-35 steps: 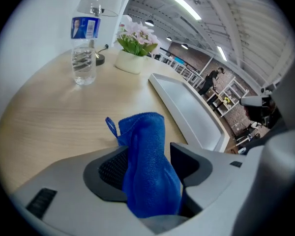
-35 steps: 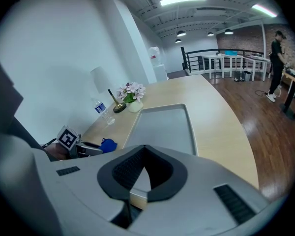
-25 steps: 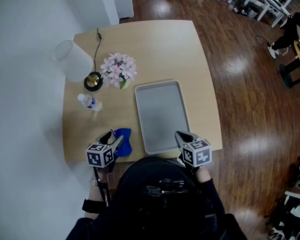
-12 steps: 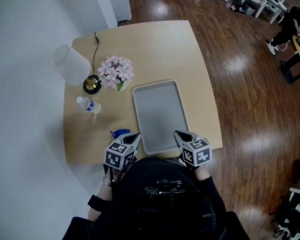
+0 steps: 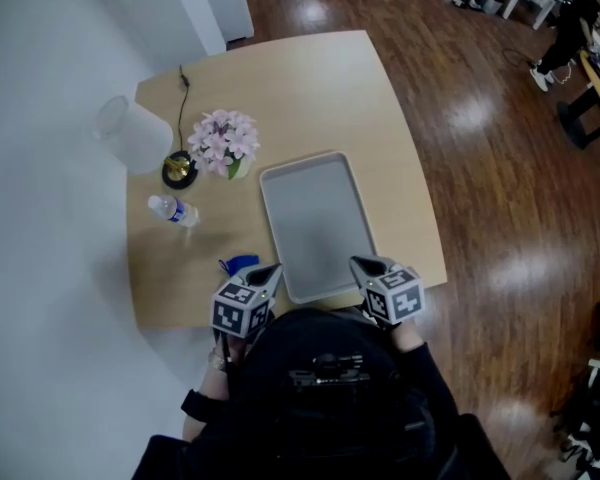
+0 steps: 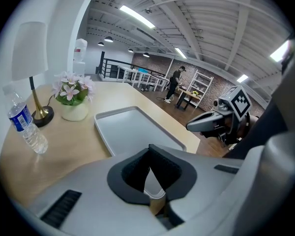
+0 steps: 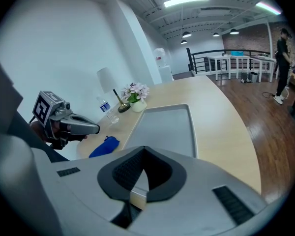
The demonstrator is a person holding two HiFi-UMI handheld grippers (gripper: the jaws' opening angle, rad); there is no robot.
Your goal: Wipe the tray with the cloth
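The grey tray (image 5: 310,218) lay lengthwise on the wooden table (image 5: 310,88), with its near short end close to the table edge in front of the person. The blue cloth (image 5: 242,264) lay crumpled on the table just off the tray's near left corner, not on the tray itself.

The left gripper (image 5: 272,271) hung between the cloth and that corner, its tip just on the tray side of the cloth. In its own view the jaws were pressed together tip to tip with nothing caught in them, and only the tray (image 6: 132,132) showed beyond. From the right gripper view the cloth (image 7: 104,146) sat on the table just below and beside the left gripper (image 7: 96,128), outside its closed jaws. Whether the two touched could not be made out.

The right gripper (image 5: 360,265) hovered at the tray's near right corner. Its jaws were likewise closed on each other and held nothing. The whole width of the tray lay between it and the cloth.

Off the tray's far left corner stood a pot of pink flowers (image 5: 222,140). A lamp (image 5: 130,133) stood farther out on that side, and a small water bottle (image 5: 172,209) stood left of the tray's long edge.
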